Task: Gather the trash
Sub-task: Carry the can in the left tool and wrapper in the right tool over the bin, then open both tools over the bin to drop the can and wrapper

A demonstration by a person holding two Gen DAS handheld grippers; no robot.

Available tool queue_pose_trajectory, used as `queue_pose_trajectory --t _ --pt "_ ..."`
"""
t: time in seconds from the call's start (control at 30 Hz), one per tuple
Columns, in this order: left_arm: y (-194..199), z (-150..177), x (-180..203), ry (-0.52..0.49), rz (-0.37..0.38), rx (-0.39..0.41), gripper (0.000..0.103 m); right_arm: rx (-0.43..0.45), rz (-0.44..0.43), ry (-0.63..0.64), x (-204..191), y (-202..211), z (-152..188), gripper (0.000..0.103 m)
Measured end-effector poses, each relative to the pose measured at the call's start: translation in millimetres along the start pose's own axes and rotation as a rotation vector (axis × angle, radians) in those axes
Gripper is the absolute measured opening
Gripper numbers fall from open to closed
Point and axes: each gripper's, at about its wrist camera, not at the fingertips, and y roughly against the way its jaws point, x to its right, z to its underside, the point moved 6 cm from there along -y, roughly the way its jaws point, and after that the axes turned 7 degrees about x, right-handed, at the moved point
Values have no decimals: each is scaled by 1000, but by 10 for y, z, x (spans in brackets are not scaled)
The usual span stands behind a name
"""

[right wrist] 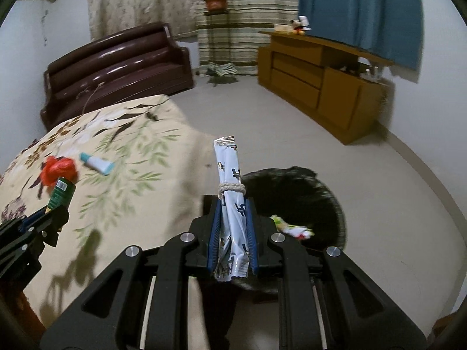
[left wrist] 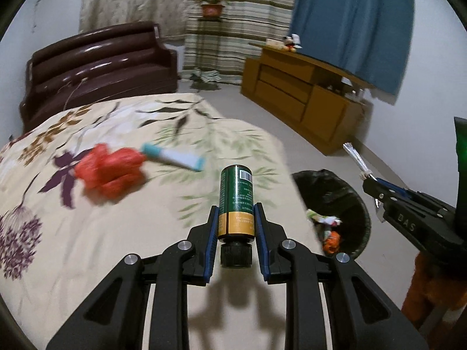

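We carry one piece of trash in each gripper, above a bed (left wrist: 73, 262) with a floral cover. Our left gripper (left wrist: 236, 221) has its fingers nearly closed, clamped on the sides of a green and yellow bottle (left wrist: 235, 198). The bottle's black cap points back toward us and its long axis runs straight out along the fingers. A barcode and small print show on its label, too small to read.

Our right gripper (right wrist: 233, 227) is likewise nearly closed, pinching a bundle of silver-white sachets (right wrist: 230, 204) tied with string, standing up lengthwise between the fingers. The dark printed marks on them are not legible.

The black bin (right wrist: 321, 192) sits on the floor, just right of the bed edge, below and slightly right of the right gripper, which is the nearer one. The left gripper is over the bed, left of the bin. A red crumpled bag (left wrist: 108, 169) and a white tube (left wrist: 175, 157) lie farther left on the bed.
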Motion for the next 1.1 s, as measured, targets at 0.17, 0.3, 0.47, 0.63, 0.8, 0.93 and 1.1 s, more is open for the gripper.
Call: queue_pose_trajectory --t 0.17,0.3,0.47,0.63,0.8,0.93,1.1 --pt "-205 -64 365 -52 32 -6 25 -3 35 -40 301 -91 37 17" --pt "-374 -95 571 -85 46 -15 25 -8 51 -70 483 -154 66 17" --pt "-580 -109 800 -126 56 -33 25 -16 65 -98 686 -263 85 17" --pt "-759 -111 944 -150 57 -49 25 -21 70 -119 801 -364 99 17" --pt "-894 -133 1058 -165 58 -62 25 -29 70 -135 883 -468 109 17" --pt "-967 -144 1141 -178 57 -69 25 -31 69 -149 949 -553 100 18" --pt "-1008 -146 1168 -180 45 -68 50 -31 76 -176 1037 -613 135 32"
